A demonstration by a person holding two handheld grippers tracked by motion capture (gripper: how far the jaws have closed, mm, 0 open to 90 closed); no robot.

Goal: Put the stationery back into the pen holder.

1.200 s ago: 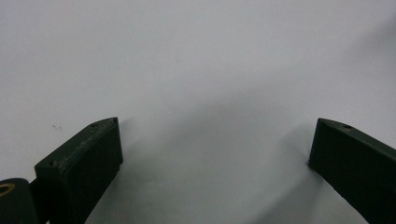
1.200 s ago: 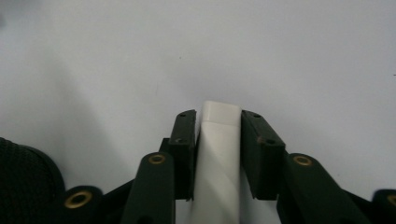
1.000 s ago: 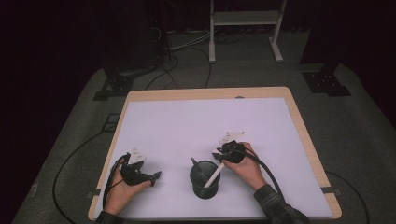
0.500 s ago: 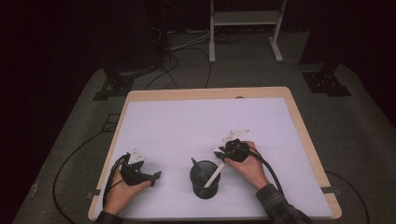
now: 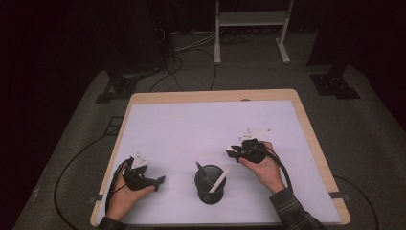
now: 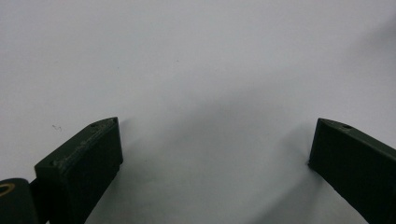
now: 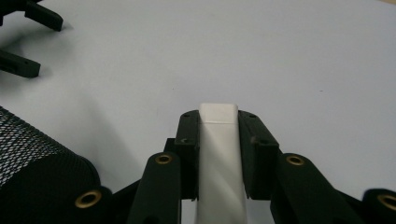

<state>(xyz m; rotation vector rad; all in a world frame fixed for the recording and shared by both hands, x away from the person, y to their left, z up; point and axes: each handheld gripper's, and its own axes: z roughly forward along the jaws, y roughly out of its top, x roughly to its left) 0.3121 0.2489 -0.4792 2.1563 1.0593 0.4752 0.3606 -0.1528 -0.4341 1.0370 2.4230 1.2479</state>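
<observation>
A black mesh cup (image 5: 209,190) stands near the table's front edge, between my two hands. A black pen (image 5: 203,172) and a white pen (image 5: 219,180) lean in it. My right gripper (image 5: 231,153) is just right of the cup and behind it, pointing left. In the right gripper view this gripper (image 7: 218,116) is shut on a white flat-ended stick (image 7: 219,154) that runs lengthwise between its jaws, with the cup (image 7: 37,158) at lower left. My left gripper (image 5: 160,181) rests left of the cup. Its jaws (image 6: 217,126) stand wide open over bare white surface.
The white table top (image 5: 201,129) has a wooden rim. Cables trail from both grippers off the front edge. A white-legged stand (image 5: 249,28) and floor cables lie beyond the table's far side. The left gripper (image 7: 49,46) appears at the right gripper view's top left.
My right gripper has drifted a little to the right and away from the cup. The left gripper and the cup have stayed put.
</observation>
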